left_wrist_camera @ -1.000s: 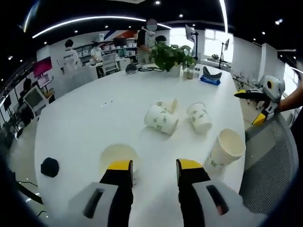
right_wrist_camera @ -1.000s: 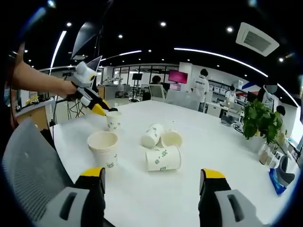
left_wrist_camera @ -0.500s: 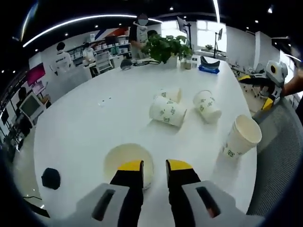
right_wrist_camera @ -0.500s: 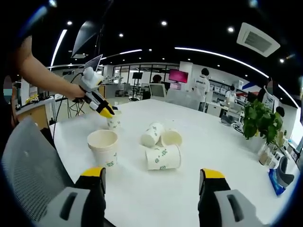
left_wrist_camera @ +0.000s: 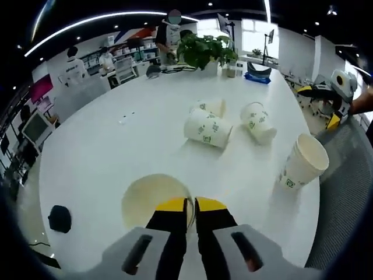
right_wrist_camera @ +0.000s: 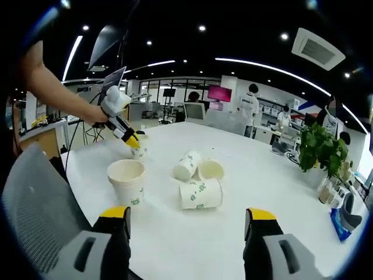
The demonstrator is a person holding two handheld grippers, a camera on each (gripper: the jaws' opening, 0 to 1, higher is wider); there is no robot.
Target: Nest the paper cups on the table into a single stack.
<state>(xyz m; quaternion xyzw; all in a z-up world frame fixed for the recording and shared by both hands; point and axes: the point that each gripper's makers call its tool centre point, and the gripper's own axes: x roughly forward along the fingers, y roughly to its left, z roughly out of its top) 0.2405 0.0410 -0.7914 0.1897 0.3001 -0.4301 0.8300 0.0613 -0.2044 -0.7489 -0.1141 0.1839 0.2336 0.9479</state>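
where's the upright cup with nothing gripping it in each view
Left gripper view: the free upright cup stands at the right, near the table edge by the chair.
Right gripper view: the same cup stands left of centre, nearest the camera.
Shared landmark: the three tipped cups lie clustered beside it in both.

The left gripper (left_wrist_camera: 190, 205) has 2 black jaws capped with yellow tips on grey housings with dark slots. The right gripper (right_wrist_camera: 187, 219) looks the same: yellow-tipped black jaws, grey bodies, slotted tops.
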